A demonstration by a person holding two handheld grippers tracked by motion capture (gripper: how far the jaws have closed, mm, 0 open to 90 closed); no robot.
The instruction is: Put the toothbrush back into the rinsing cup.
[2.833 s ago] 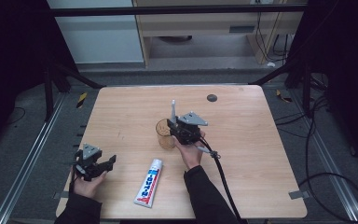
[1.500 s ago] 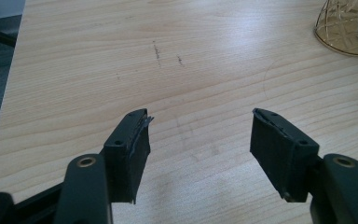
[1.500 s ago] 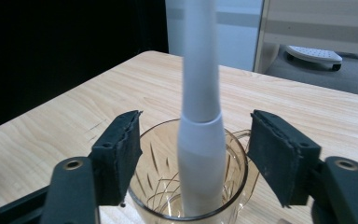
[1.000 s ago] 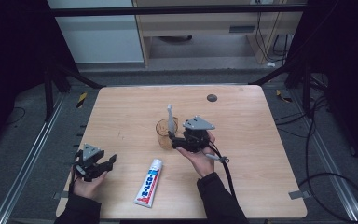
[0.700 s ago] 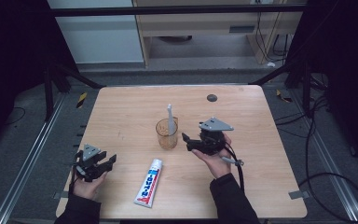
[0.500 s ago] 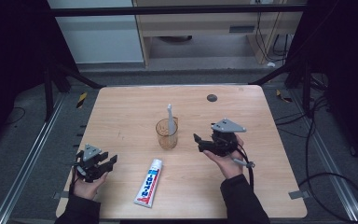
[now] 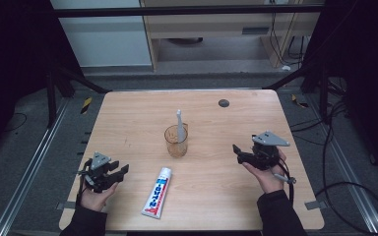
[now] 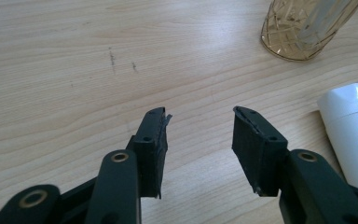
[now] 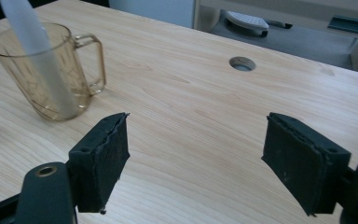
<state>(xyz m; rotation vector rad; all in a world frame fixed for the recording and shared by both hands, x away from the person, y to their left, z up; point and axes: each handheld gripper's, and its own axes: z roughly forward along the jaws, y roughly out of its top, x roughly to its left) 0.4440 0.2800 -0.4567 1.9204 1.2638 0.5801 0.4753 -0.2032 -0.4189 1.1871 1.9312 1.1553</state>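
An amber glass mug (image 7: 176,142) stands mid-table with a white toothbrush (image 7: 179,124) leaning upright inside it. A toothpaste tube (image 7: 157,191) lies flat in front of the mug. My right gripper (image 7: 237,153) is held to the right of the mug, well apart from it, open and empty; its own view has the mug (image 9: 51,70) and toothbrush (image 9: 30,42) at upper left beyond the gripper (image 9: 196,140). My left gripper (image 7: 121,172) hovers near the front left edge, left of the tube. Its jaws have just been opening, with nothing between them (image 8: 199,126).
The wooden table (image 7: 128,113) has a round cable hole (image 7: 223,103) at the back right. In the left gripper view the tube's white cap (image 8: 349,107) lies at the right and the mug's base (image 8: 303,32) at the top right. Dark floor and cables surround the table.
My right gripper has moved to the right, away from the mug, leaving the toothbrush standing in it. The left hand has stayed in place.
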